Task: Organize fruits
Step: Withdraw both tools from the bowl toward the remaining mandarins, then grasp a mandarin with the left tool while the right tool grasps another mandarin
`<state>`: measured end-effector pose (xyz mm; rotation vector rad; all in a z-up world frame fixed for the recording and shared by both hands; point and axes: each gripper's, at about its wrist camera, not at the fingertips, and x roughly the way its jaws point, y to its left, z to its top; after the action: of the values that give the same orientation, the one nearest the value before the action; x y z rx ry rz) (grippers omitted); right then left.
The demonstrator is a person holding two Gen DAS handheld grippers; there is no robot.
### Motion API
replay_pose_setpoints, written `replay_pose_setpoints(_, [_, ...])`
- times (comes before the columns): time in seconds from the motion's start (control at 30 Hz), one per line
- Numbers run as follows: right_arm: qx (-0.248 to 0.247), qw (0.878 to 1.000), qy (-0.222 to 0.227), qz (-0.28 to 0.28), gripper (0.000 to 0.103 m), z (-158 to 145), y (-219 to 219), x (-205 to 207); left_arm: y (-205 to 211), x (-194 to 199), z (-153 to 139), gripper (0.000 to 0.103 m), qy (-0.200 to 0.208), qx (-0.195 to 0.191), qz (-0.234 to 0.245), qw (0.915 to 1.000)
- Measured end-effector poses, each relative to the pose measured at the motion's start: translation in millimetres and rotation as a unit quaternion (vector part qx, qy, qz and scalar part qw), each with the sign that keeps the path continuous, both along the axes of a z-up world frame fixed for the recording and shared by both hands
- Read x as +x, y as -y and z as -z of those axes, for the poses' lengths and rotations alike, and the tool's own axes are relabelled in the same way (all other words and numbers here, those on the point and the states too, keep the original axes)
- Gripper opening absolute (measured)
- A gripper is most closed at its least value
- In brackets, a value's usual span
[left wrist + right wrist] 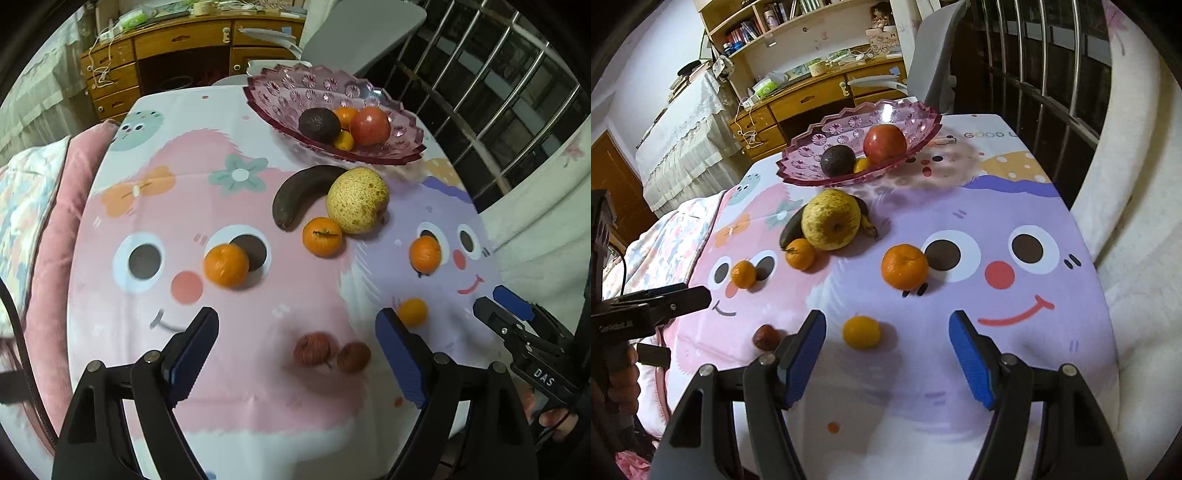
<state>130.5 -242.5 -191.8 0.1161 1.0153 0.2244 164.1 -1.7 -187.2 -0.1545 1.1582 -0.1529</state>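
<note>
My left gripper (pixel 297 354) hangs over the near part of the tabletop (pixel 229 398) with its jaws spread wide and nothing pressed between them; two small reddish fruits (pixel 312 349) lie on the cloth in the gap, touching neither pad. My right gripper (pixel 886 354) has its jaws parted too and holds nothing; a small yellow-orange citrus (pixel 861 332) sits on the cloth just beyond its tips.

Taking the pink glass bowl (pixel 295 88) at the far side as landmark: inside it rest a dark avocado (pixel 319 125), a red apple (pixel 370 125) and two small oranges (pixel 345 116), all touching one another. Just in front of the bowl lies a big speckled yellow pear (pixel 357 200), with a dark overripe banana (pixel 303 194) curled behind and beside it and a mandarin (pixel 322 236) touching the pear's near side. Farther from the bowl, one orange (pixel 226 265) sits toward my left side, another orange (pixel 425 254) toward my right, well apart from each other. The small citrus and the reddish fruits are the farthest from the bowl, nearest to me.
</note>
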Motion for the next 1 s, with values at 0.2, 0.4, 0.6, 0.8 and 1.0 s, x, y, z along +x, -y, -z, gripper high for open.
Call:
replay_pose_setpoints(0.2, [0.004,1.0,-0.007,-0.015,0.07,22.0,4.7,22.3,21.9,32.1,23.5,0.086,-0.007,0.016,0.019,0.9997])
replay_pose_setpoints(0.4, [0.001,0.999,-0.019,-0.041,0.07,40.1,-0.3,40.0,37.5,58.7,48.5,0.086,-0.021,0.027,0.043,0.9985])
replay_pose_setpoints(0.6, [0.0,0.997,-0.037,-0.064,0.069,52.9,-8.6,54.0,42.7,81.8,69.4,0.086,-0.03,0.04,0.054,0.9973])
replay_pose_setpoints(0.8, [-0.012,0.997,-0.044,-0.066,0.065,62.4,-10.5,64.1,43.9,97.9,81.5,0.08,-0.033,0.033,0.065,0.9968])
replay_pose_setpoints(1.0, [-0.012,0.997,-0.051,-0.062,0.057,69.3,-12.7,71.3,47.6,104.1,88.1,0.07,-0.026,0.04,0.072,0.9963])
